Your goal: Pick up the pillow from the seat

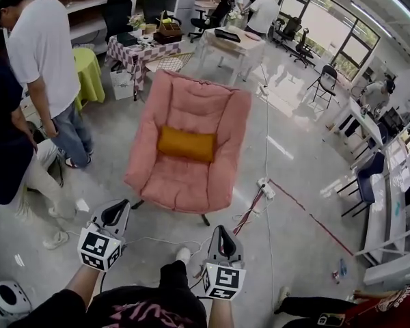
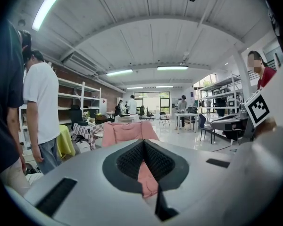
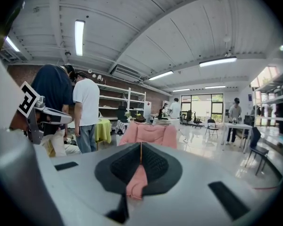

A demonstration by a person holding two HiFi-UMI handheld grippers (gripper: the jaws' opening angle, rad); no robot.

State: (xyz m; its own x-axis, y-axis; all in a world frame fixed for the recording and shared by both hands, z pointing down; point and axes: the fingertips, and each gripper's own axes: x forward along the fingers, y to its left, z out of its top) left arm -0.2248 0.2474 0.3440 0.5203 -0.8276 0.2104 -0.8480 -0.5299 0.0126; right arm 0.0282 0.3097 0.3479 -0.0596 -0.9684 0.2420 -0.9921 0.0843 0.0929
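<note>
Pillow (image 1: pixel 186 144) on chair (image 1: pixel 191 104) — well ahead of left gripper (image 1: pixel 117 205) and right gripper (image 1: pixel 223 232), jaws together

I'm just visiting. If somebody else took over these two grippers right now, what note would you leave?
Left gripper: shut, empty.
Right gripper: shut, empty.
Both short of the pink armchair.
Orange pillow: on the seat, against the backrest, untouched.
Done: nothing yet.
Left: open a gripper, reach the pillow, grip it, lift it off the seat.
</note>
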